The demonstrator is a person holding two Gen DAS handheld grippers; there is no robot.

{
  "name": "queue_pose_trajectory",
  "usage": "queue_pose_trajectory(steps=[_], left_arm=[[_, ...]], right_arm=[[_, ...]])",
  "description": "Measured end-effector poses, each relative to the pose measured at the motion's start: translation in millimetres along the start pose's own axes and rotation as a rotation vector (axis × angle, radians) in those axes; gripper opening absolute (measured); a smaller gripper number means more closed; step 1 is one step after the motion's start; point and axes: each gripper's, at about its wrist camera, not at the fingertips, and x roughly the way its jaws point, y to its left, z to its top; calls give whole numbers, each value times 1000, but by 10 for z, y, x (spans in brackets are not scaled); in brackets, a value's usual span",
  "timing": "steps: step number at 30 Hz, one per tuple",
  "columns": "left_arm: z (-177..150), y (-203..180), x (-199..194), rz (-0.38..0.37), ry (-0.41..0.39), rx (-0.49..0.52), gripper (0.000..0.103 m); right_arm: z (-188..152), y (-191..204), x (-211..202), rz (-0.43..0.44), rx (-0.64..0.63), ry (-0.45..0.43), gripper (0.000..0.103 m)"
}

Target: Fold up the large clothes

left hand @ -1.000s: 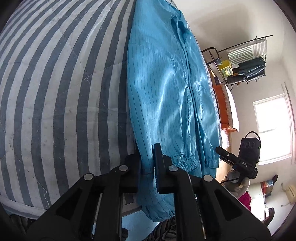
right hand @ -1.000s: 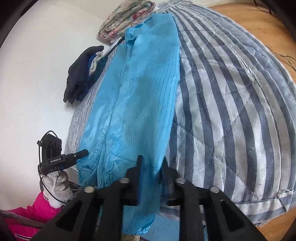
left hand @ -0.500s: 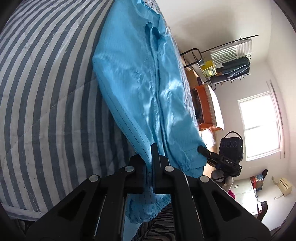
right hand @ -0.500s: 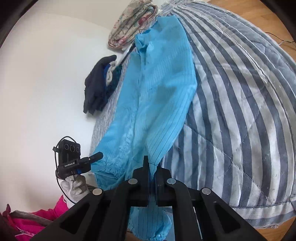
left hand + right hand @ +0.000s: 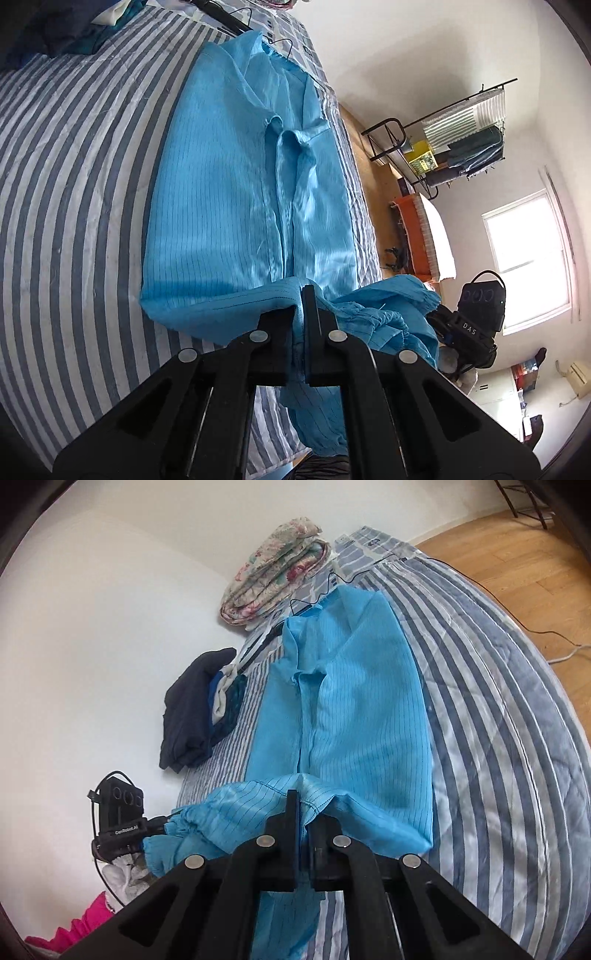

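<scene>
A thin, glossy blue garment point(image 5: 229, 206) (faintly pinstriped, elastic-gathered cuffs) lay on the quilted striped bed point(image 5: 74, 184). The left hand-held gripper point(image 5: 300, 314) and right hand-held gripper point(image 5: 302, 823) each pinched its lifted end.

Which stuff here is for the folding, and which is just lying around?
For the folding: blue garment, left gripper, right gripper, both pinching its hem.

Just lying around: flowered blanket, dark clothes pile, striped bedcover, clothes rack.

Garment point(image 5: 354, 716) lengthwise on bed point(image 5: 517, 738), dark clothes point(image 5: 192, 716) beside it, folded quilt point(image 5: 277, 568) beyond
</scene>
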Motion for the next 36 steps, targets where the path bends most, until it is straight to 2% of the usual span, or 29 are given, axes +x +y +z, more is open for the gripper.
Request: queue_pose_trajectory(steps=[5, 11, 15, 18, 20, 21, 22, 24, 25, 26, 27, 30, 33, 36], left_arm=[[308, 288, 184, 20, 3, -74, 1], [534, 628, 530, 56, 14, -148, 1], [605, 761, 633, 68, 12, -165, 1], [646, 828, 656, 67, 20, -176, 1], [668, 855, 635, 59, 27, -177, 9], [699, 850, 622, 50, 26, -172, 18], [732, 835, 600, 43, 22, -171, 32], [813, 811, 516, 25, 0, -173, 49], [852, 793, 466, 14, -18, -173, 56], [908, 772, 392, 6, -42, -166, 57], [941, 735, 337, 4, -61, -147, 57], [981, 665, 105, 31, -117, -61, 57], [919, 702, -38, 54, -140, -16, 57], [834, 756, -21, 103, -118, 26, 57]], right_arm=[[393, -52, 368, -82, -7, 20, 1], [601, -240, 832, -182, 1, 73, 1], [678, -361, 1026, -198, 27, 94, 1], [703, -443, 1082, -206, 52, 97, 6], [716, -484, 1092, -200, 70, 99, 13], [721, -498, 1078, -190, 80, 95, 27], [728, -499, 1052, -186, 85, 84, 39], [762, -504, 958, -183, 86, 53, 46], [783, -515, 897, -171, 97, 33, 56], [801, -526, 822, -156, 109, 12, 62], [817, -524, 751, -150, 113, -9, 63], [810, -486, 544, -175, 86, -49, 60], [711, -359, 436, -203, -15, -38, 54], [614, -237, 491, -263, -123, 1, 50]])
